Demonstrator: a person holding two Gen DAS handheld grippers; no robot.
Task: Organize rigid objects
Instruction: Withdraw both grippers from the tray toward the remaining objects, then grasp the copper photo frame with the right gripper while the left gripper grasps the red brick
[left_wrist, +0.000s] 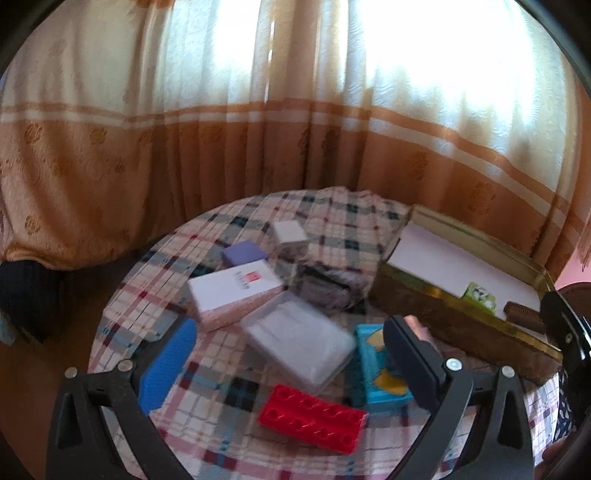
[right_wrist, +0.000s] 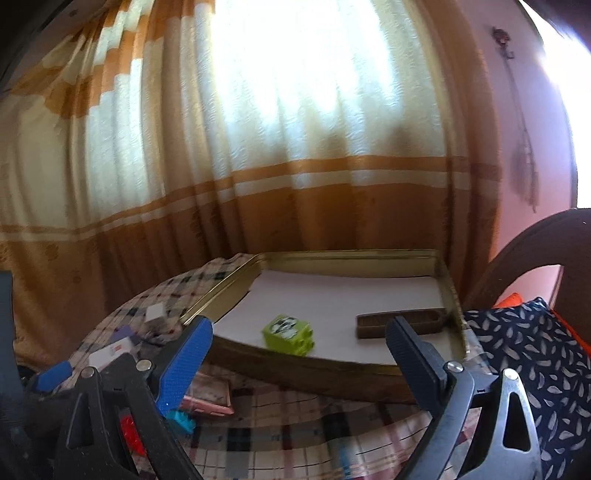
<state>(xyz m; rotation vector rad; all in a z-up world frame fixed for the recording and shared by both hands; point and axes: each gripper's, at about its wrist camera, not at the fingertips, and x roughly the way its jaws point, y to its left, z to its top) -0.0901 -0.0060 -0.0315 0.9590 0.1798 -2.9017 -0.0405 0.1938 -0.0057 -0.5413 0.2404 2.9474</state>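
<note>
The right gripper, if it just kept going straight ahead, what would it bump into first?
Most likely the near wall of the gold tin tray, since the right gripper, jaws open and empty, points at it. If high enough to clear it, the green block comes next; depth is unclear.

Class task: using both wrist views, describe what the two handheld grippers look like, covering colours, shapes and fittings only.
Both match. The left gripper and right gripper each have black triangular frame arms with cut-outs and silver round bolts. Each carries one textured blue pad on its left finger and one dark ribbed pad on its right. No cables or sleeves are visible.
</note>
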